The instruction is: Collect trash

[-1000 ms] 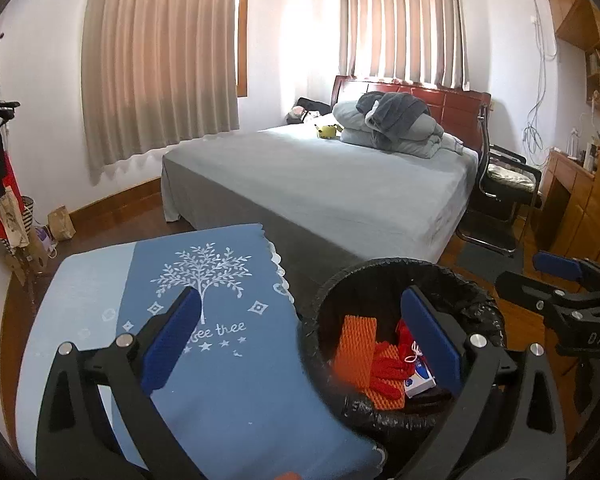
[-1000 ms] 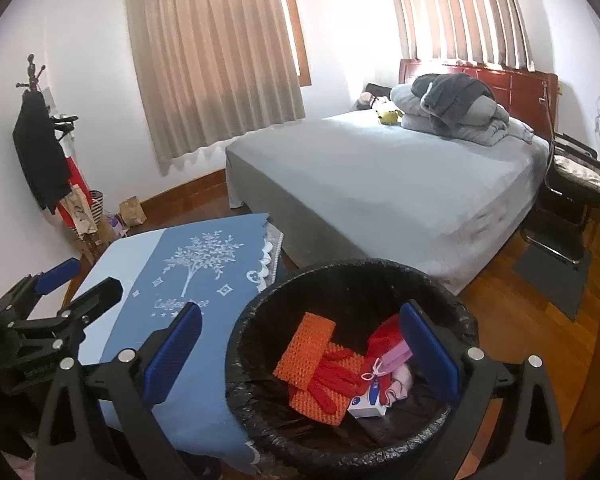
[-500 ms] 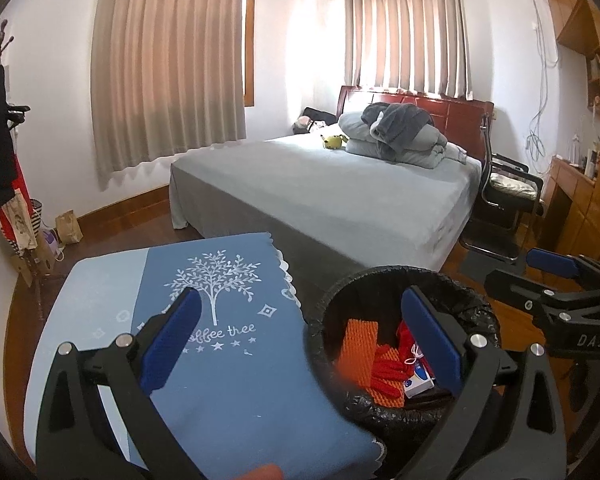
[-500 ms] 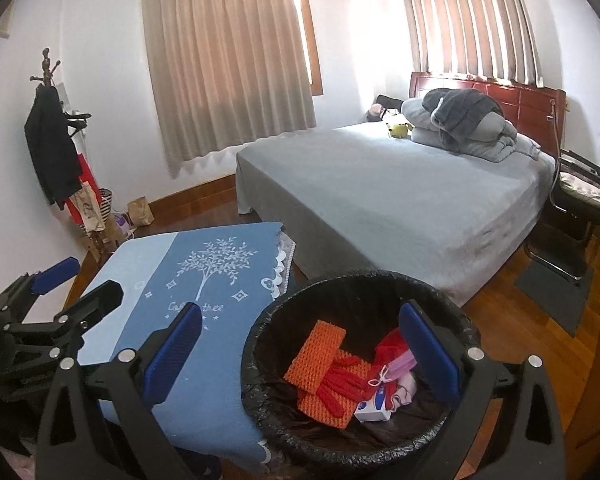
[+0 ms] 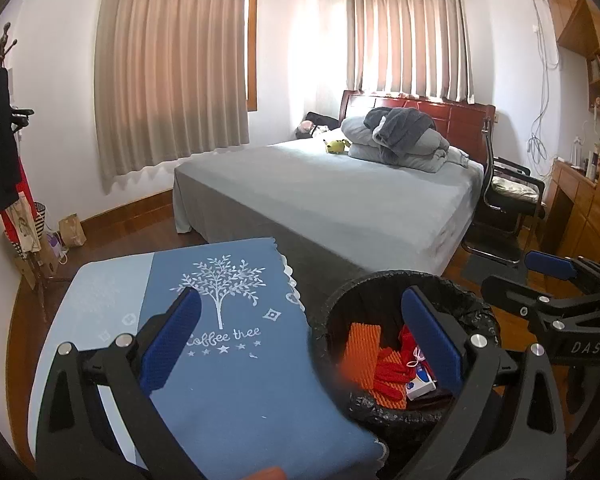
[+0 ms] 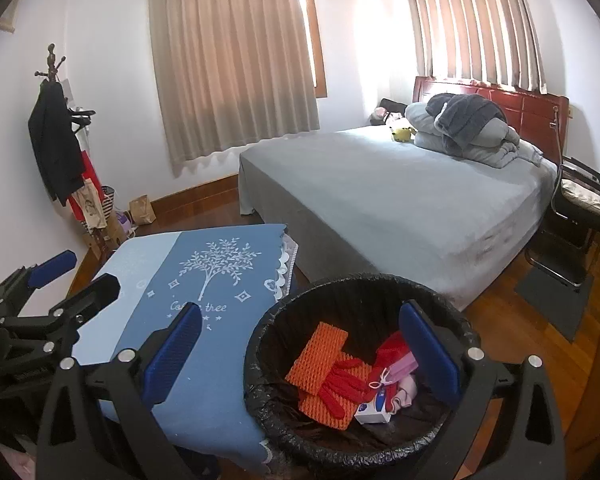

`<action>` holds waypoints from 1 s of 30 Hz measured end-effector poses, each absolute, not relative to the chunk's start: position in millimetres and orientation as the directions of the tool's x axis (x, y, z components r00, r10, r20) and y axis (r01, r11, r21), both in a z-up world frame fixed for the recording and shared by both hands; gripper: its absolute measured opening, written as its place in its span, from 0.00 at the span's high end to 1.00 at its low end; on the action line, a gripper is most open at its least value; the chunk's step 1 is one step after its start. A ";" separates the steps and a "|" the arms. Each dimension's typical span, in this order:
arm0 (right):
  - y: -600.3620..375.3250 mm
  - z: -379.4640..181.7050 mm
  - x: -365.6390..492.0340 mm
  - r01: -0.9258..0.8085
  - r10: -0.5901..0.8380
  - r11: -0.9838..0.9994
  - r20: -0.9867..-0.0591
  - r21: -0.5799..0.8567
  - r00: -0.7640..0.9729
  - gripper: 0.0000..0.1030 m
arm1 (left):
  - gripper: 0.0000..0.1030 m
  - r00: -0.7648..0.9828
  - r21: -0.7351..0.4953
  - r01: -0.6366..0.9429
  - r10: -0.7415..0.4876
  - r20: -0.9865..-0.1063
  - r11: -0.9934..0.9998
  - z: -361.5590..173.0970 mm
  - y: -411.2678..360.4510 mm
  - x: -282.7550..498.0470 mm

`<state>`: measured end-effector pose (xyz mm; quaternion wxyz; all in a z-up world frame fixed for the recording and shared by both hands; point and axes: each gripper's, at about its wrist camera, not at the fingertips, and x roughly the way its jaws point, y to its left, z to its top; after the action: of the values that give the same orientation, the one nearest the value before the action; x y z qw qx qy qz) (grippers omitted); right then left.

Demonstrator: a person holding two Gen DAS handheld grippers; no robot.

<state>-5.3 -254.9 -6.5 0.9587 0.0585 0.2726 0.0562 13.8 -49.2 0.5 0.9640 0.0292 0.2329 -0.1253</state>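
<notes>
Two handheld grippers are hovering above a bedroom trash bin (image 6: 360, 364) lined with a black bag, and neither is carrying anything. The left gripper (image 5: 300, 344) is hanging with its blue-padded fingers spread wide, one over a blue tablecloth (image 5: 228, 360) printed with a white tree, the other over the bin's near rim. The right gripper (image 6: 300, 356) is likewise standing wide apart, straddling the bin's left edge. Trash is lying inside the bin: an orange mesh pad (image 6: 320, 356), a red glove (image 6: 340, 388), a pink face mask (image 6: 396, 372) and a small white box (image 6: 374, 408). The bin is sitting just to the right of the cloth-covered table. Beyond it, a grey bed (image 6: 400, 204) with piled bedding is stretching toward curtained windows (image 6: 232, 60), and a coat rack (image 6: 56, 128) is standing at far left.
</notes>
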 end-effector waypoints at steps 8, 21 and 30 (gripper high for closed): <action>-254.7 -5.8 -4.8 -0.080 0.140 0.987 -0.515 0.138 0.846 0.06 | 0.05 0.863 -0.001 0.252 -0.225 -0.453 0.968 1.0 -49.3 14.7; -254.6 -5.3 -4.4 -0.082 0.142 0.987 -0.518 0.137 0.844 0.06 | 0.05 0.862 0.000 0.252 -0.224 -0.454 0.968 0.8 -49.3 14.7; -254.9 -5.7 -4.6 -0.081 0.142 0.987 -0.518 0.139 0.843 0.06 | 0.05 0.862 -0.001 0.253 -0.226 -0.453 0.968 0.7 -49.3 14.4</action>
<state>-4.6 -254.9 -5.7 0.9584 0.0557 0.2739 0.0581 14.4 -49.3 0.7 0.9646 0.0294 0.2311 -0.1240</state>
